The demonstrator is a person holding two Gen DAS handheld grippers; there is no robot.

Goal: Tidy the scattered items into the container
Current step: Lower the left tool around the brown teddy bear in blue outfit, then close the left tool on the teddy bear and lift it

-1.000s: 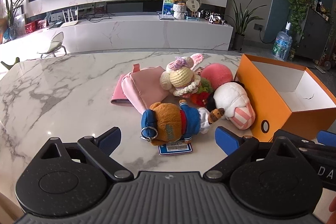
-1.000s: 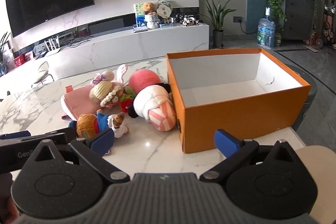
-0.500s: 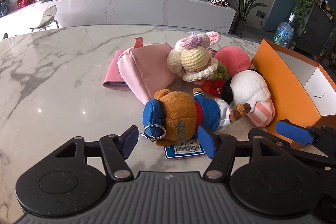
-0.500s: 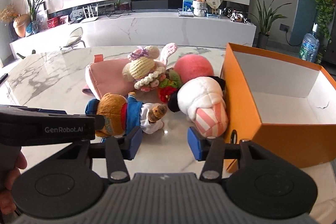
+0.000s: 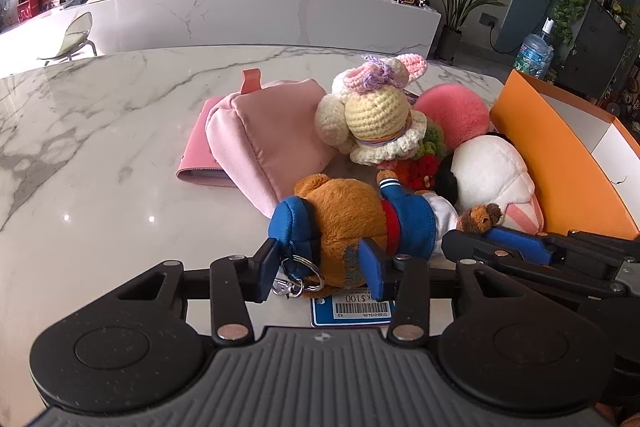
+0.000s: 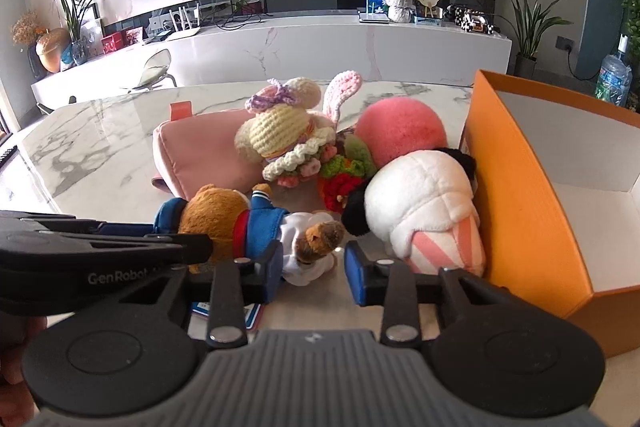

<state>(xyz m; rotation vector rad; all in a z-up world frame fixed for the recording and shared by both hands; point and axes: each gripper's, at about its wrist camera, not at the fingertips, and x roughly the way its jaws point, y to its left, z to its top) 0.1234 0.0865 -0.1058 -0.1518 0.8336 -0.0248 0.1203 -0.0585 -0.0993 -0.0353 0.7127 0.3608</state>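
Note:
A brown bear plush (image 5: 340, 219) in a blue sailor suit lies on the marble table (image 5: 100, 155), also in the right wrist view (image 6: 224, 219). My left gripper (image 5: 318, 269) has closed on the bear's head end, by its keyring. My right gripper (image 6: 314, 269) is narrowed around the bear's feet (image 6: 316, 241), a small gap showing on the right side. The orange box (image 6: 520, 195) stands open at the right, its inside bare white.
A pile lies beside the bear: a pink pouch (image 5: 264, 135), a crocheted bunny doll (image 5: 376, 115), a pink round plush (image 6: 400, 131), a white and pink striped plush (image 6: 424, 203). A blue price tag (image 5: 352, 309) lies under the bear.
Both grippers moved in toward the bear and narrowed. The left went from wide open to gripping the bear's head; the right swung from the box to the bear's feet.

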